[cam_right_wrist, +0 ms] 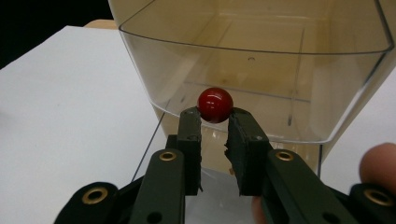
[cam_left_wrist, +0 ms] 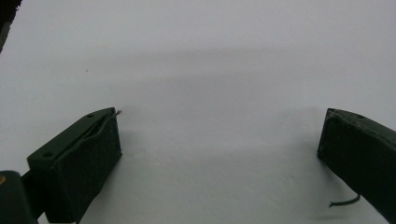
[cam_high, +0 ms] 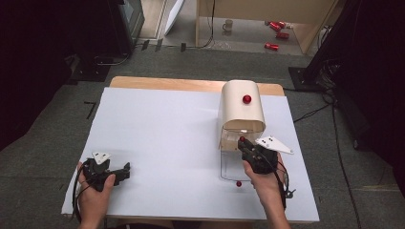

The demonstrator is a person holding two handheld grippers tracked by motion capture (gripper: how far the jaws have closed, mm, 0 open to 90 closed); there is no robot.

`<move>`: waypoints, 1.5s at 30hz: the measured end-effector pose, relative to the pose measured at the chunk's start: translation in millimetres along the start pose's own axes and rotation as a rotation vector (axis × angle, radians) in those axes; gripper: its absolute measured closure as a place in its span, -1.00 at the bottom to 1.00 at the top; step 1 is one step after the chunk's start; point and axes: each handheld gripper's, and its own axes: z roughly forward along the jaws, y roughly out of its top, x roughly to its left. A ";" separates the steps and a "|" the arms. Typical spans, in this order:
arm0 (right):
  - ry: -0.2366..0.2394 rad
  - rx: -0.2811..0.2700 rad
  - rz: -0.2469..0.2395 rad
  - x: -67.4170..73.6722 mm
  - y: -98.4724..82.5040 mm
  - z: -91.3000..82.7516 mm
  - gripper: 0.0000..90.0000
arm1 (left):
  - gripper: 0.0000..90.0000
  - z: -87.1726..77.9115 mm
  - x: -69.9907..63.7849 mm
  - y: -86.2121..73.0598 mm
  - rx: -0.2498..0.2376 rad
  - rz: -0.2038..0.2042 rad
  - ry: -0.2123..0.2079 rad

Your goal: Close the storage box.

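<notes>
Landmark: cream bread-bin-style box [cam_high: 241,106] w/ clear roll-front door [cam_right_wrist: 261,70], standing at the far right of the white table sheet [cam_high: 167,138]. Right gripper [cam_right_wrist: 215,122] sits just in front of the box mouth, jaws clenched on the small red knob [cam_right_wrist: 215,104] of that clear door. A 2nd red knob [cam_high: 247,99] sits on the box's curved top; a 3rd red ball [cam_high: 239,183] lies on the sheet in front of the box, beside the right hand [cam_high: 265,183]. Left gripper [cam_high: 125,171] rests well left of the box, jaws wide apart, nothing between them.

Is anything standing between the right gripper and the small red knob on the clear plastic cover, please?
Nothing visible does: the right gripper already pinches the small red knob on the clear plastic cover.
</notes>
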 end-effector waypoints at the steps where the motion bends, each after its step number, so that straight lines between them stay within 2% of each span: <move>1: 0.002 0.001 -0.001 -0.2 -0.2 0.0 0.69 | -1.00 0.0 0.0 0.0 0.000 0.000 0.000; 4: 0.006 -0.001 -0.002 -1.1 -1.3 -0.8 0.65 | -1.00 0.0 0.0 -0.1 0.000 0.000 0.000; 7: 0.040 0.011 0.005 -1.8 -3.6 -3.0 0.44 | -1.00 0.0 0.0 -0.1 0.000 0.000 0.000; 8: 0.040 0.011 0.005 -1.8 -3.6 -3.0 0.44 | -1.00 0.0 0.0 -0.1 0.000 0.000 0.000; 9: 0.044 0.017 0.003 -1.1 -6.5 -5.2 0.31 | -1.00 0.0 0.0 -0.1 0.000 0.000 0.000; 10: 0.044 0.017 0.003 -1.1 -6.5 -5.2 0.31 | -1.00 0.0 0.0 -0.1 0.000 0.000 0.000; 11: 0.050 0.022 0.003 -1.0 -9.9 -8.5 0.17 | -1.00 0.0 0.0 -0.1 0.000 0.000 0.000; 13: 0.053 0.024 0.005 -1.1 -11.9 -10.7 0.09 | -1.00 0.0 0.0 -0.1 0.000 0.000 0.000; 16: 0.052 0.032 0.002 -0.7 -18.8 -17.3 -0.22 | -1.00 0.0 0.0 -0.1 0.000 0.000 0.000; 19: 0.028 0.052 -0.015 0.7 -30.0 -24.1 -0.51 | -1.00 0.0 0.0 -0.1 0.000 0.000 0.000; 21: 0.016 0.058 -0.014 1.2 -35.8 -27.9 -0.58 | -1.00 0.0 0.0 -0.1 0.000 0.000 0.000; 27: -0.011 0.046 -0.001 -0.7 -51.3 -39.8 -0.66 | -1.00 0.0 0.0 0.0 0.001 0.000 0.000; 34: -0.017 0.041 -0.002 0.9 -64.1 -50.3 -0.67 | -1.00 0.0 0.0 0.0 0.000 0.000 0.000; 45: -0.033 0.071 0.025 3.6 -97.7 -69.1 -0.65 | -1.00 0.0 -0.1 0.0 0.000 0.000 0.000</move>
